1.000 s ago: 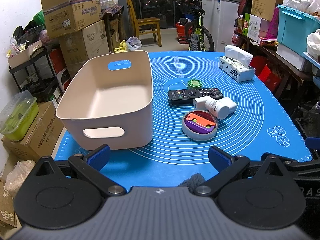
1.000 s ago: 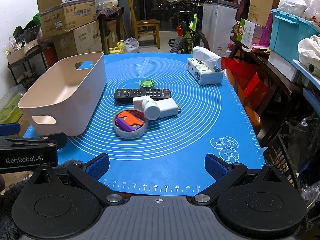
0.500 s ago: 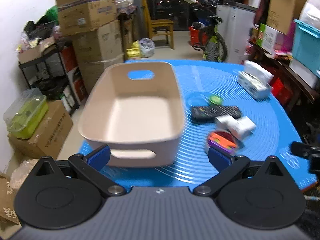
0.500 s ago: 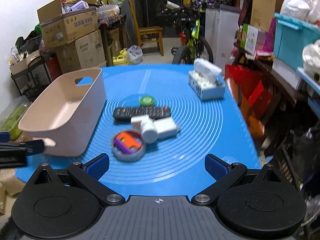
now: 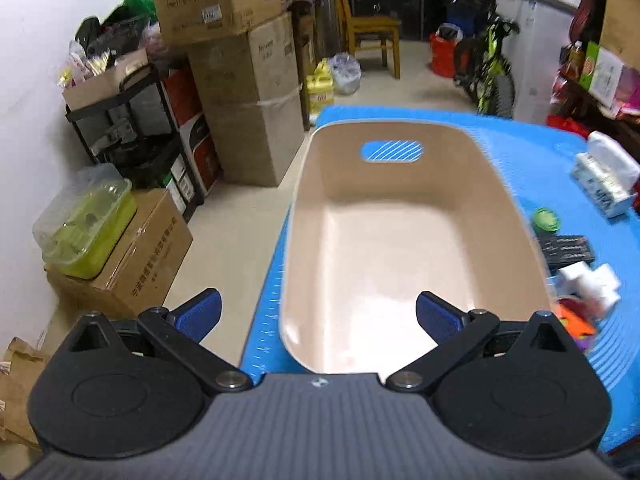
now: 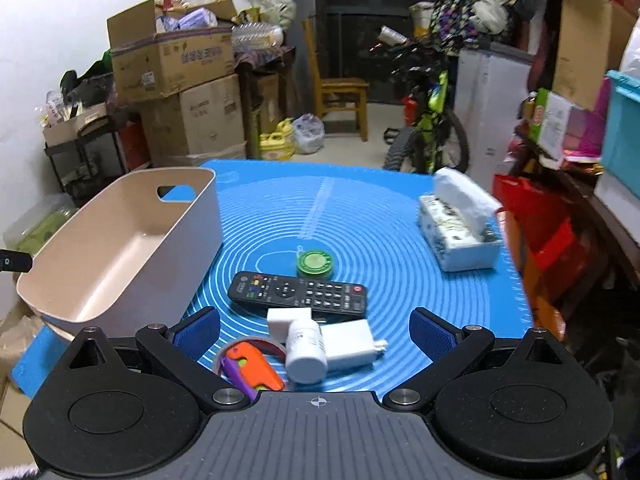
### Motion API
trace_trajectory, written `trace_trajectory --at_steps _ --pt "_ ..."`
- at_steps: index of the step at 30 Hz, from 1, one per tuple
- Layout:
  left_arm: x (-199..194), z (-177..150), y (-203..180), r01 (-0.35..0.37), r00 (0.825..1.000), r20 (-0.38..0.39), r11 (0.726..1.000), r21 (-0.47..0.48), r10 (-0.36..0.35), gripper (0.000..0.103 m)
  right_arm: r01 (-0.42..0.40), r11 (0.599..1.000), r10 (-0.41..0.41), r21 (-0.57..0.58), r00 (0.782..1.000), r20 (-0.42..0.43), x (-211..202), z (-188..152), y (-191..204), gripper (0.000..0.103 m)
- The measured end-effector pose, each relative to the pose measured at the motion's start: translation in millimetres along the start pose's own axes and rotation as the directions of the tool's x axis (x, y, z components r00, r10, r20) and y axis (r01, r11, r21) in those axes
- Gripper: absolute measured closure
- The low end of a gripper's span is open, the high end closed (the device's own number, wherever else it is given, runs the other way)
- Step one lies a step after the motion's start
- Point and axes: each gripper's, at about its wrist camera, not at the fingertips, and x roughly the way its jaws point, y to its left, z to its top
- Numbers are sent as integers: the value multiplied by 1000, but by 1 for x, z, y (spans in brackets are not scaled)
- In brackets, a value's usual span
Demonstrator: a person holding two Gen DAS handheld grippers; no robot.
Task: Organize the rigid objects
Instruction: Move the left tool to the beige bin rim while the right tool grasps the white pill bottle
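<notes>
The right gripper (image 6: 314, 330) is hovering with its 2 blue-padded fingers (image 6: 198, 330) spread wide and holding nothing, just above the white pill bottle (image 6: 305, 350), which is lying on its side against a white charger (image 6: 352, 346) and a small white block (image 6: 288, 320). Beside them an orange and purple toy (image 6: 250, 366) is sitting inside a grey ring (image 6: 266, 346); beyond lie the black remote control (image 6: 298, 294) and a green round lid (image 6: 316, 263). The left gripper (image 5: 318, 314) is hanging, fingers likewise apart and unloaded, over the near rim of the beige bin (image 5: 400, 240), which is sitting empty on the left of the blue mat (image 6: 360, 216).

The step in hand is likely a first pick. To do it well, the right gripper should be closing across the bottle's round body, not its length, since a smooth cylinder may roll or nudge the charger. Lifting straight up before swinging left to the bin would avoid dragging neighbours. The tissue box (image 6: 458, 236) is standing well apart and is probably not involved.
</notes>
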Motion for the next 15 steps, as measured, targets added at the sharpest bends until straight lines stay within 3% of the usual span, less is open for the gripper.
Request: trace_trajectory --at_steps 4,6,12,15 --pt "24 3 18 -5 999 -48 1000 -14 4 3 -16 999 14 -47 999 -41 32 3 8 4" --pt "34 3 23 7 997 -79 1000 -17 -8 18 -25 997 20 -67 997 -74 46 2 13 7" --pt "55 3 31 20 992 -126 1000 -22 -22 20 -36 997 24 -71 986 -165 82 -6 19 16" --pt "61 4 35 26 989 -146 999 -32 -30 32 -35 997 21 -65 979 -204 95 -9 19 21"
